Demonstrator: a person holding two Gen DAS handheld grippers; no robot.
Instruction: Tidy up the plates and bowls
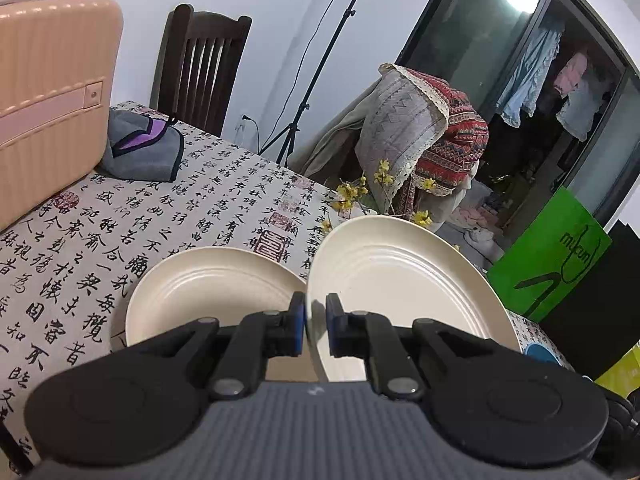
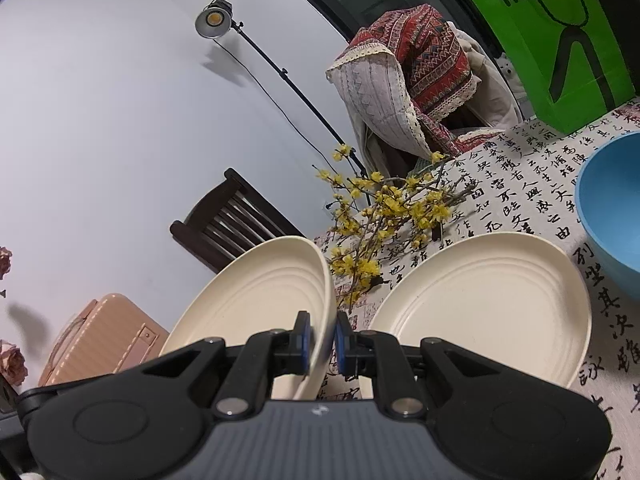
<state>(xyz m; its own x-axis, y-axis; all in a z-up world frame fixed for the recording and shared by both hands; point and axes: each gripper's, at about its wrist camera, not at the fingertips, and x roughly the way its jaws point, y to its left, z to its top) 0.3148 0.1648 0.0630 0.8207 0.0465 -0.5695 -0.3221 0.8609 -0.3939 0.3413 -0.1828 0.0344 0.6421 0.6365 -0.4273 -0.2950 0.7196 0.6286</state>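
Note:
In the left wrist view my left gripper [image 1: 316, 320] is shut on the near rim of a cream plate [image 1: 400, 280]. That plate is tilted up, off the calligraphy tablecloth [image 1: 160, 216]. A second cream plate [image 1: 208, 284] lies flat on the cloth just left of it. In the right wrist view my right gripper [image 2: 322, 338] is shut on the near rim of a tilted cream plate [image 2: 260, 300], raised above the table. Another cream plate [image 2: 480, 300] lies flat to its right. A blue bowl [image 2: 612, 204] stands at the right edge; a sliver of the blue bowl [image 1: 540, 352] shows behind the held plate.
A pink suitcase [image 1: 48, 92] and a grey-purple cloth [image 1: 144, 148] sit at the table's far left. Yellow flower branches [image 2: 384, 216] lie across the middle. A green bag [image 2: 560, 40], a cloth-draped chair [image 2: 412, 72], a dark wooden chair [image 1: 200, 64] and a light stand [image 2: 216, 20] surround the table.

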